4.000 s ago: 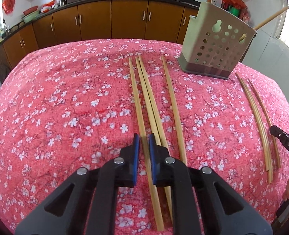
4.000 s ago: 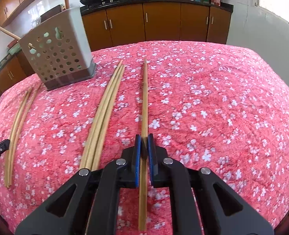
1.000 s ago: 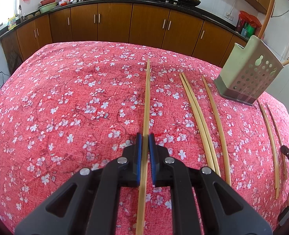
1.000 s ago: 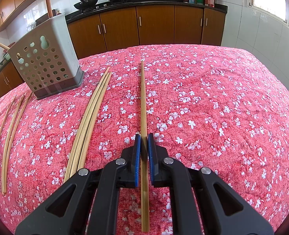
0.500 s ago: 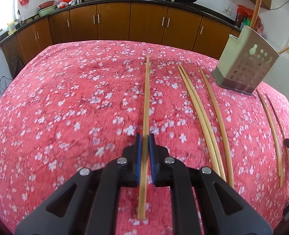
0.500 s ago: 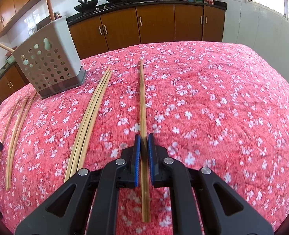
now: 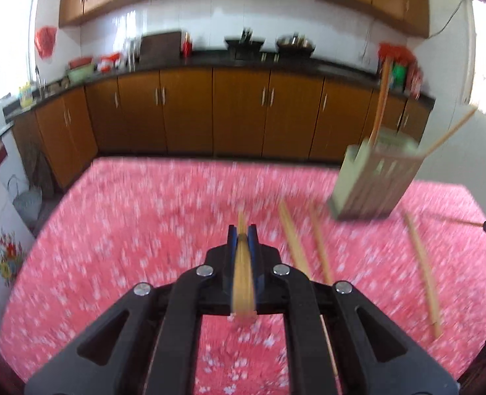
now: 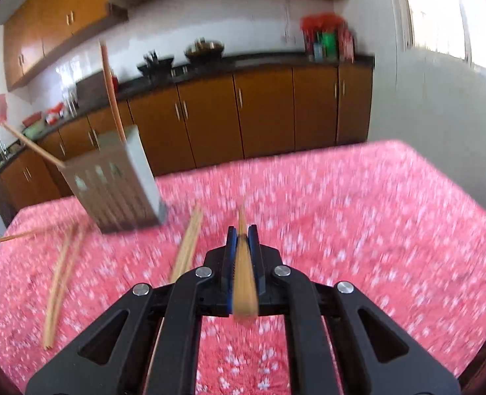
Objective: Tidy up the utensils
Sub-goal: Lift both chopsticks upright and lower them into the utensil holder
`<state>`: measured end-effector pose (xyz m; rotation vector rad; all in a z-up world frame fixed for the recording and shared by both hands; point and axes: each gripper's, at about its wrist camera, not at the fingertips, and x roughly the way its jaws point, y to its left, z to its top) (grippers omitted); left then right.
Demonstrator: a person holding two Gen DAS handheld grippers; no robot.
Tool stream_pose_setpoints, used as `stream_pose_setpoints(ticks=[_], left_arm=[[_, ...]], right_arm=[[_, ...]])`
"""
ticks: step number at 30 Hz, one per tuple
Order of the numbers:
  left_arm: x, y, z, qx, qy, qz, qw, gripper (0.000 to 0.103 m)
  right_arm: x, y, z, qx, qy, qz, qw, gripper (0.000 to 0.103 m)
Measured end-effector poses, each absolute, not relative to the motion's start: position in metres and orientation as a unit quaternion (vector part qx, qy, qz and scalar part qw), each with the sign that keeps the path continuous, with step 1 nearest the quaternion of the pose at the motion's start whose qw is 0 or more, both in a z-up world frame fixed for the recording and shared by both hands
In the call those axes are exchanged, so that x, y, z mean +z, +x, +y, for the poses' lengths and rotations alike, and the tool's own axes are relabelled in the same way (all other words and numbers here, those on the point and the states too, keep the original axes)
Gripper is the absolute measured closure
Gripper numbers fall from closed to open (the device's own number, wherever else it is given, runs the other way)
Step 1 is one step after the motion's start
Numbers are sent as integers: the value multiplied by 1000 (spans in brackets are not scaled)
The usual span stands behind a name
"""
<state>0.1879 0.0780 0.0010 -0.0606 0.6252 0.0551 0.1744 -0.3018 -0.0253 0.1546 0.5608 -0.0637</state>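
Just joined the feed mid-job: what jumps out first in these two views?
Each black two-finger gripper, left and right, is shut on one long bamboo chopstick above the pink floral tablecloth. The grey perforated utensil holder stands at the far edge, loose chopsticks lying before it.
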Motion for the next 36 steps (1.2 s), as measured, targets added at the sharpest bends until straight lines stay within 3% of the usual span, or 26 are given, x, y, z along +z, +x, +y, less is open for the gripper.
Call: stream_pose_setpoints(ticks=[15,23,31,36], left_arm=[[91,177,46,-77,-53,245,965,95],[140,188,4,-116,-67,171,976,95],[152,232,-22,-85,-71,118,987,95],[126,270,-30,-93,-80,165,979,95]], right_arm=[[72,169,-295,41,110,192,974,95],[120,169,-262,99,115,115,982,95],[117,215,-226,92,86,76,989,95],[95,247,-218,91,81,118,985,95]])
